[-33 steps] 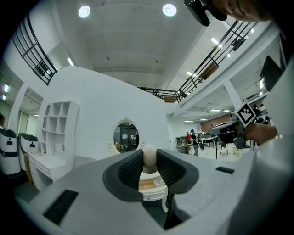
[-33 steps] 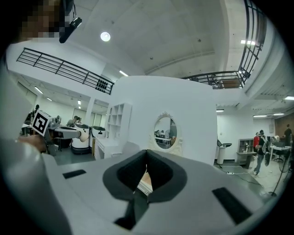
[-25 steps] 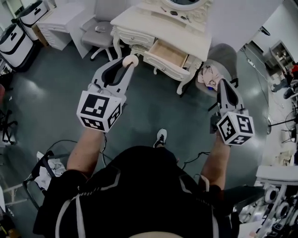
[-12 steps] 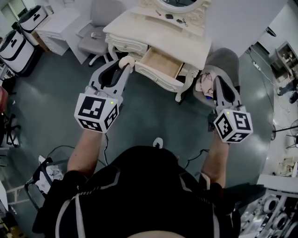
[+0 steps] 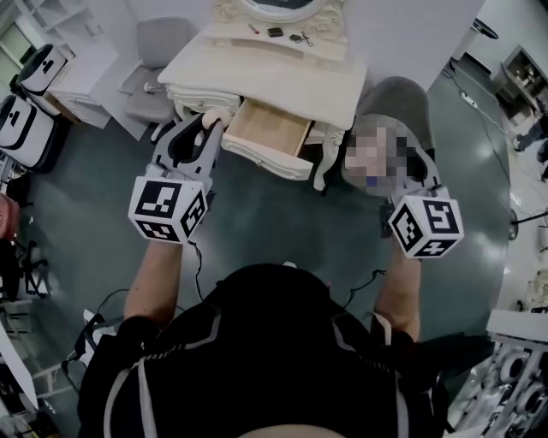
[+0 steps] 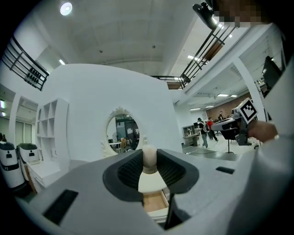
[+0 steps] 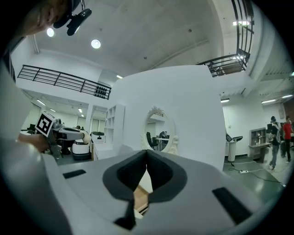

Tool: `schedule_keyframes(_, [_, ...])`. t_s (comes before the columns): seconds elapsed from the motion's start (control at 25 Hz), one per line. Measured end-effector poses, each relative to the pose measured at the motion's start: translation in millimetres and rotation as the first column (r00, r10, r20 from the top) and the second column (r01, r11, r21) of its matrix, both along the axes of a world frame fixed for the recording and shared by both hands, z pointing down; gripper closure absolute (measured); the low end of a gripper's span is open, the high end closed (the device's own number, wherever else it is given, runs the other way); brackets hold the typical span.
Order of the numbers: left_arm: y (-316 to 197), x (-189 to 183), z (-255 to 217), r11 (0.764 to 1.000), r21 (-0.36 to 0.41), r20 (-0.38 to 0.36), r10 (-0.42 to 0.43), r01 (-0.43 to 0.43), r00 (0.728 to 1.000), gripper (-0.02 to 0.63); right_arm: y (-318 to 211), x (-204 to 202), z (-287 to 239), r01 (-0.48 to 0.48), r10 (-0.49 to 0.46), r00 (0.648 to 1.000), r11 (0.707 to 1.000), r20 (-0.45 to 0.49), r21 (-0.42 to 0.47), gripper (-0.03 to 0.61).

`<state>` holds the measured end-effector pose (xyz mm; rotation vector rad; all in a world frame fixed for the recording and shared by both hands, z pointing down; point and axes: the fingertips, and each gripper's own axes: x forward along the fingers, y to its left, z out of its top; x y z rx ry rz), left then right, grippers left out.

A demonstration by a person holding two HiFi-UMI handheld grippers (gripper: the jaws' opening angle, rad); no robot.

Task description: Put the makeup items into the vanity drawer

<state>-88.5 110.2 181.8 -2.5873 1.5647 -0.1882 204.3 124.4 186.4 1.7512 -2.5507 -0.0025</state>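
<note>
In the head view my left gripper (image 5: 211,121) is shut on a beige egg-shaped makeup sponge (image 5: 213,115), just left of the vanity's open wooden drawer (image 5: 267,128). The left gripper view shows the sponge (image 6: 149,158) pinched between the dark pads, with the drawer (image 6: 154,202) below it. My right gripper (image 5: 418,181) hovers right of the cream vanity (image 5: 282,73), its tips under a mosaic patch. Its jaws (image 7: 146,158) are closed with nothing between them. Small makeup items (image 5: 275,32) lie on the vanity top by the mirror (image 5: 278,7).
A grey chair (image 5: 151,53) stands left of the vanity and a grey stool (image 5: 396,96) at its right. White cabinets (image 5: 81,73) and black-and-white bins (image 5: 26,128) stand at the far left. Cables (image 5: 360,287) trail over the dark floor.
The vanity and its open drawer have come closer and lower in the head view. Both grippers stay raised in front; the left keeps hold of the sponge.
</note>
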Motion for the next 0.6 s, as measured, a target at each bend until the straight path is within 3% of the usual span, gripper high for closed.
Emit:
schedule_keyframes(0.24, [-31.5,20.8,10.0,0.999,-0.037,-0.010,0.013,-0.014,1.000,0.518,-32.4,22.6,6.4,0.000,0.000,1.000,1.000,0.013,-0.007,0.574])
schedule_keyframes(0.6, [-101.9,2.6,22.3,0.998,-0.037,-0.031,0.041,-0.042,0.999,0.518,-92.1,-3.1,13.3,-0.004,0.003,1.000,1.000,-0.018,-0.026,0.574])
